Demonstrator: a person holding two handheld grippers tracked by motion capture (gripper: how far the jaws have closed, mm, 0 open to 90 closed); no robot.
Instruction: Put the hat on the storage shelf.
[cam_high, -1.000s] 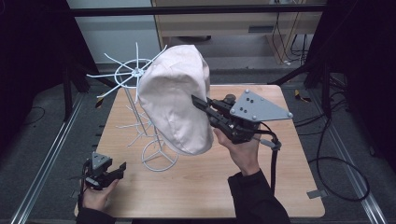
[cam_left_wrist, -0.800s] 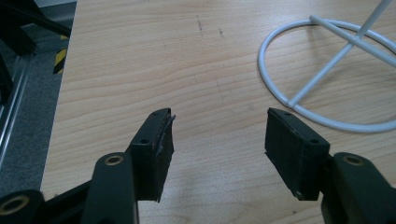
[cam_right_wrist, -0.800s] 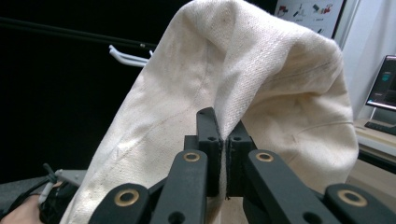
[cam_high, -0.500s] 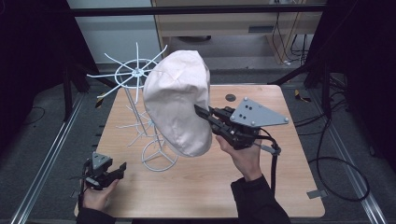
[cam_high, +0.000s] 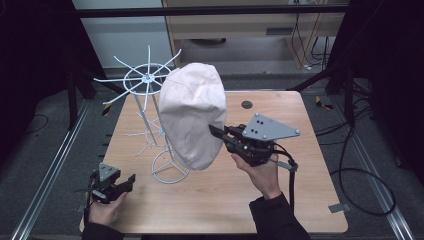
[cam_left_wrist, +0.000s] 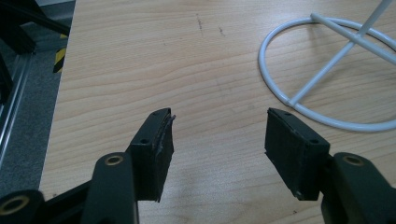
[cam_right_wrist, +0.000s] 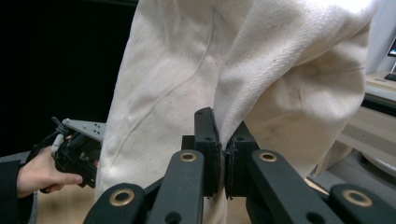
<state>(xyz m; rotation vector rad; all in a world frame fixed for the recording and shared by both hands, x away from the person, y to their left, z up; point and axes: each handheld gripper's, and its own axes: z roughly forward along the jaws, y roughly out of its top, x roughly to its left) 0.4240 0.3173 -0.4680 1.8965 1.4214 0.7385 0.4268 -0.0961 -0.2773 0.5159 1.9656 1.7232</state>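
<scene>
Fingers (cam_right_wrist: 243, 163) pinching hat (cam_right_wrist: 261, 70) (edge fold)

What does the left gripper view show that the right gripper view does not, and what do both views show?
The left gripper view alone gives the left gripper from its own camera, jaws open over the wooden table, beside the white wire stand's ring base.

The right gripper view alone gives the right gripper, jaws shut on a fold of the cream fabric hat.

Both include the left gripper; in the right gripper view it sits farther off, held in a hand.
</scene>
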